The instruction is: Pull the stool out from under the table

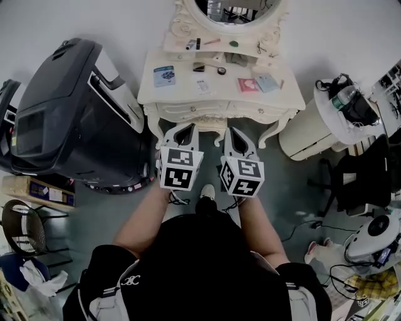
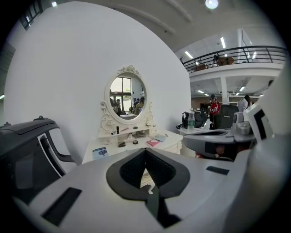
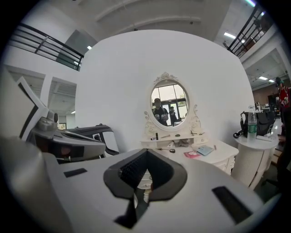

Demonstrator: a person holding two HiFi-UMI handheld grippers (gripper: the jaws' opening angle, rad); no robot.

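Note:
A cream dressing table [image 1: 188,94] with an oval mirror [image 1: 232,9] stands against the white wall ahead of me. No stool shows in any view; the space under the tabletop is hidden behind its carved front edge. My left gripper [image 1: 182,133] and right gripper [image 1: 239,135] are held side by side just short of the table's front. Both are shut with nothing between the jaws. The left gripper [image 2: 145,152] faces the table [image 2: 136,148] in the left gripper view. The right gripper [image 3: 146,152] faces the table [image 3: 213,152] in its own view.
A large black machine [image 1: 69,113] stands close on the table's left. A round white side table [image 1: 326,119] with a bag and a bottle is on the right, with a black chair [image 1: 363,175] and floor cables nearer me. Small toiletries lie on the tabletop.

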